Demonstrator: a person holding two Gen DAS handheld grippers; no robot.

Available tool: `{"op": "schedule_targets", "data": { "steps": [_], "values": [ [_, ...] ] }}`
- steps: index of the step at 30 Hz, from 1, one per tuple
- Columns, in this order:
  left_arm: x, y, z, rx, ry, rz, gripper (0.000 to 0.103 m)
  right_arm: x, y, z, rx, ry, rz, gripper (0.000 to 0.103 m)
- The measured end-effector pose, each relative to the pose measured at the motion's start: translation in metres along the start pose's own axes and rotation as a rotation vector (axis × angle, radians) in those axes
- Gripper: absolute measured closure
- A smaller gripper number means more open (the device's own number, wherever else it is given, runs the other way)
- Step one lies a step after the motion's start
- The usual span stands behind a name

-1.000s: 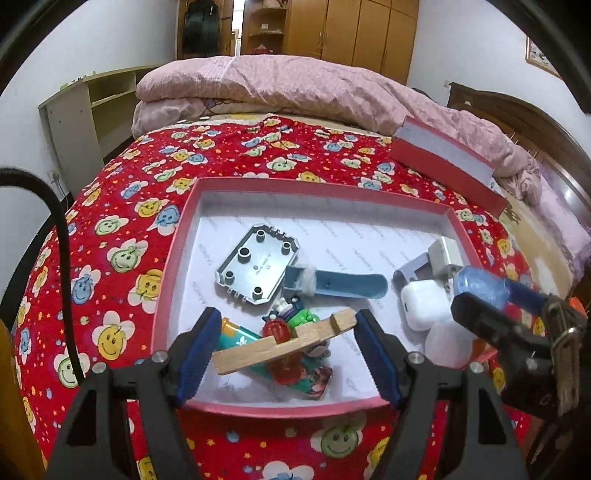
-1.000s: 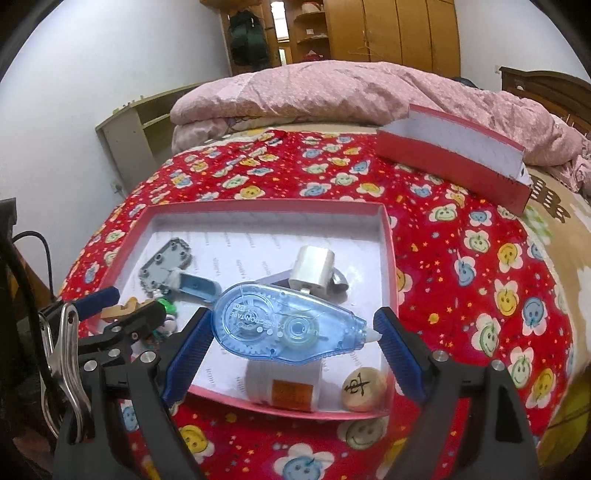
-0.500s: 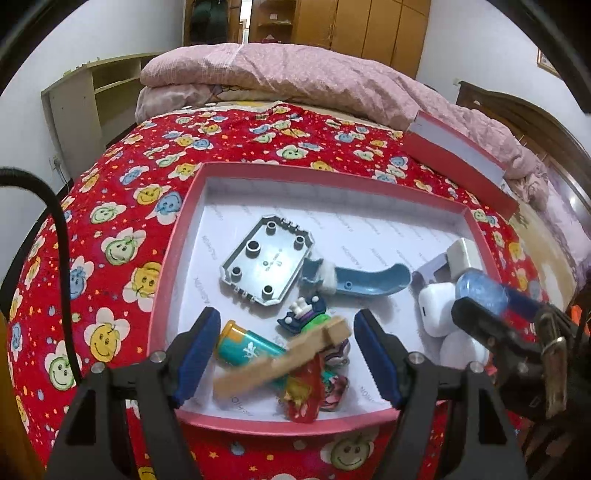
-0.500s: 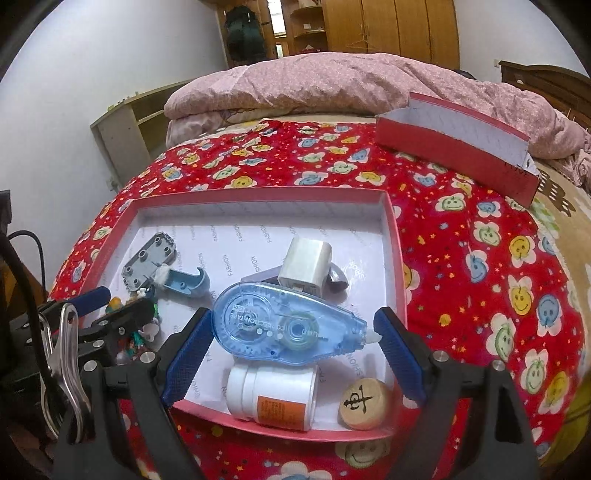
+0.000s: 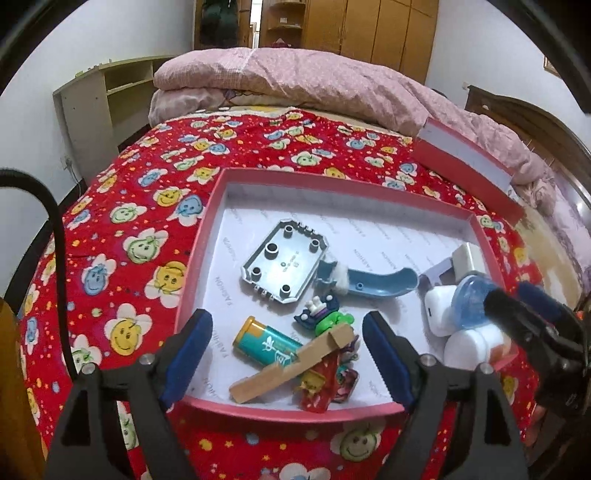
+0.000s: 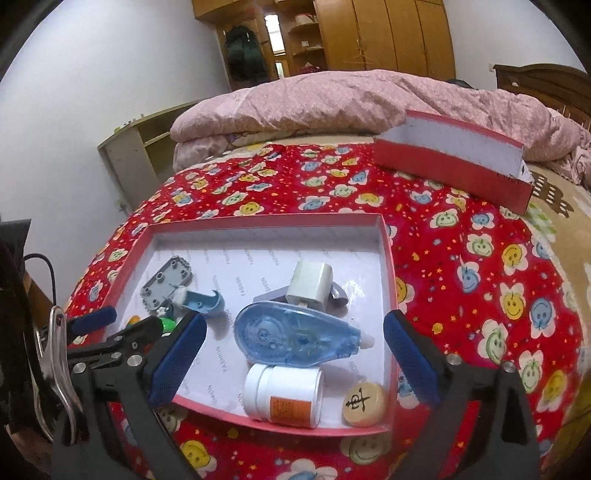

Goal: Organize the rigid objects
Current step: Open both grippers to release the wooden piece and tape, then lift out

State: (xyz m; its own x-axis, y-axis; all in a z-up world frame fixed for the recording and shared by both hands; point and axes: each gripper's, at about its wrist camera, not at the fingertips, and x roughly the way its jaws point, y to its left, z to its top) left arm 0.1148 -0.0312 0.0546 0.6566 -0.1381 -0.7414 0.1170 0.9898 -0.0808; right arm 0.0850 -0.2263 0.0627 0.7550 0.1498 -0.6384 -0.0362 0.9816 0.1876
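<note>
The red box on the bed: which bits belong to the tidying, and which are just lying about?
Tidying: red box, correction tape, wooden block, white bottle, battery, grey plate.

Lying about: pink quilt, box lid, shelf, wardrobe.

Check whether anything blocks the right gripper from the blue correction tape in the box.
Nothing visible does. The right gripper stands open, and the blue correction tape lies free between its fingers, resting partly on the white bottle in the red box.
</note>
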Motion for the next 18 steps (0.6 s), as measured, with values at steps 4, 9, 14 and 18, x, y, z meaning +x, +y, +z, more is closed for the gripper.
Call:
{"op": "schedule_targets", "data": {
  "steps": [4, 9, 14, 18],
  "values": [
    [-0.011, 0.003, -0.003, -0.015, -0.007, 0.0, 0.014, -0.01, 0.004, -0.004, -0.019, -0.008, 0.012, 0.004],
    [-0.024, 0.006, -0.009, -0.028, -0.006, -0.001, 0.014, -0.024, 0.011, -0.011, -0.047, -0.027, 0.032, 0.004],
    [-0.04, 0.007, -0.016, -0.025, -0.023, 0.009, 0.014, -0.039, 0.015, -0.019, -0.049, -0.044, 0.045, 0.004],
    [-0.053, 0.004, -0.023, -0.004, -0.034, 0.018, 0.014, -0.048, 0.017, -0.027, -0.055, -0.041, 0.037, 0.004]
  ]
}}
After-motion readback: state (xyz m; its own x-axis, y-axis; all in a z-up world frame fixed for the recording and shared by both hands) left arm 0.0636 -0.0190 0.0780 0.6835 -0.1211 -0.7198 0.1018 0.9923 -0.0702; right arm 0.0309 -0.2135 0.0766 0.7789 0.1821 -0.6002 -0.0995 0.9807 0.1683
